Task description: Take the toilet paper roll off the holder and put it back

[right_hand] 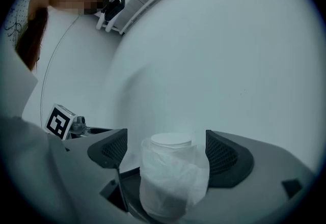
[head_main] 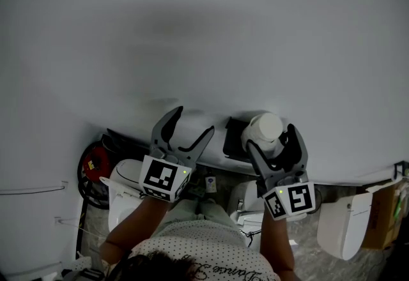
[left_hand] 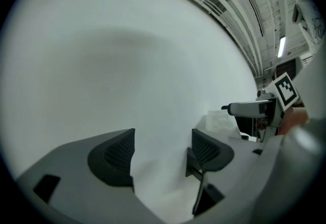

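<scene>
A white toilet paper roll (head_main: 265,128) stands upright on a black holder (head_main: 232,139) fixed to the white wall. My right gripper (head_main: 271,136) is open with its jaws on either side of the roll. In the right gripper view the roll (right_hand: 172,177), with loose crinkled paper round it, fills most of the gap of the right gripper (right_hand: 167,151); a gap shows at the left pad, and the paper reaches the right pad. My left gripper (head_main: 194,120) is open and empty, to the left of the holder and facing bare wall. The left gripper (left_hand: 160,151) has nothing between its pads.
The white wall (head_main: 192,30) fills the upper view. Below it stand a white toilet (head_main: 124,177), a red and black object (head_main: 94,161) at the left, a white fixture (head_main: 342,225) and a cardboard box (head_main: 381,214) at the right. My torso is at the bottom edge.
</scene>
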